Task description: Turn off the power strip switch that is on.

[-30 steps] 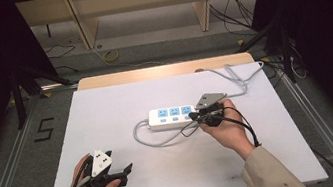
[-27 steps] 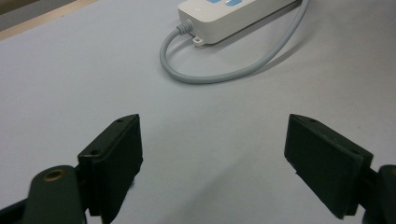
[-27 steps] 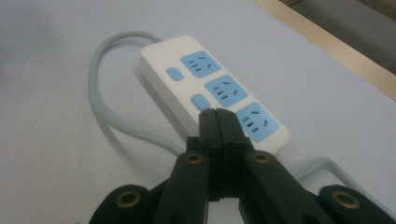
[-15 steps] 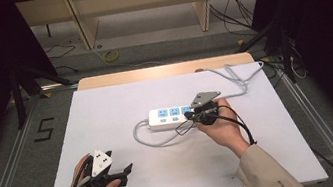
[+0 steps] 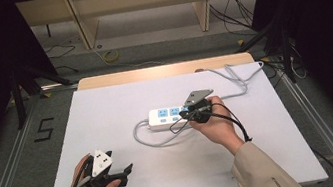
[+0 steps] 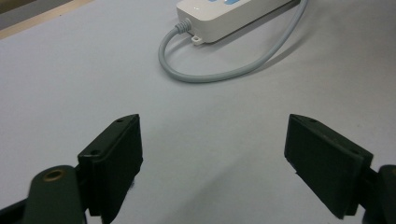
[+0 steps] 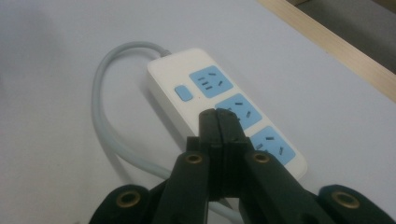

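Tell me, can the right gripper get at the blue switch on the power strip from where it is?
Probably yes. The right gripper, jaws shut together and empty, hovers over the middle socket of the power strip. The blue switch lies just beyond its tips, uncovered, with nothing between them.

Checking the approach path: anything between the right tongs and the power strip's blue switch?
Nothing visible. The shut right tongs hover above the middle socket of the power strip, and the switch shows bare just beyond the tips, with no cable across it.
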`<state>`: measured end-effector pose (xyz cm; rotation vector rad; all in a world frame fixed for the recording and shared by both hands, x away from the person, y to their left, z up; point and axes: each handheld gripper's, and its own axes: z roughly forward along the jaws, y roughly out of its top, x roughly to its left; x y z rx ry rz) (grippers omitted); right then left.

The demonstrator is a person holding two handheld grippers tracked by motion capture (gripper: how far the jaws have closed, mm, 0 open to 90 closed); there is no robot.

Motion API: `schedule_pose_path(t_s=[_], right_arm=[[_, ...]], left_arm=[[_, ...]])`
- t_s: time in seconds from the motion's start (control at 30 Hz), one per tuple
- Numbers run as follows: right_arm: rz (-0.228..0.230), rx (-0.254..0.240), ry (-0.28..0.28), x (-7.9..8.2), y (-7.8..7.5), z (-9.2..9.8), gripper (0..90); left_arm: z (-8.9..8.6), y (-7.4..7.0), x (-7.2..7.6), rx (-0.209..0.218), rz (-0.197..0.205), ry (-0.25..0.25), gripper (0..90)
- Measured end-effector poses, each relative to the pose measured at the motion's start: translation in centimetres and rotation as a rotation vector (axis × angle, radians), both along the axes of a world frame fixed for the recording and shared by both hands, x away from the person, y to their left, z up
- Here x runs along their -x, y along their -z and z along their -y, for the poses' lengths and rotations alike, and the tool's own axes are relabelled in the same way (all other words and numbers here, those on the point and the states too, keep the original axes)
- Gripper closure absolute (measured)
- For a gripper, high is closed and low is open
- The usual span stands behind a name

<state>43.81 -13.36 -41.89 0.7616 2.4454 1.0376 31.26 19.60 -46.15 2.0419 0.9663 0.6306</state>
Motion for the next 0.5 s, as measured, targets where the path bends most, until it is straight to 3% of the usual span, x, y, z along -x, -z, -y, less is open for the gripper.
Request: schedule_pose_path(t_s=[0.5], right_arm=[[-0.008, 0.013, -0.018, -0.7, 0.2, -1.2, 90.0]], left_arm=[[0.0, 0.0, 0.0, -0.004, 0.001, 0.003, 19.2]])
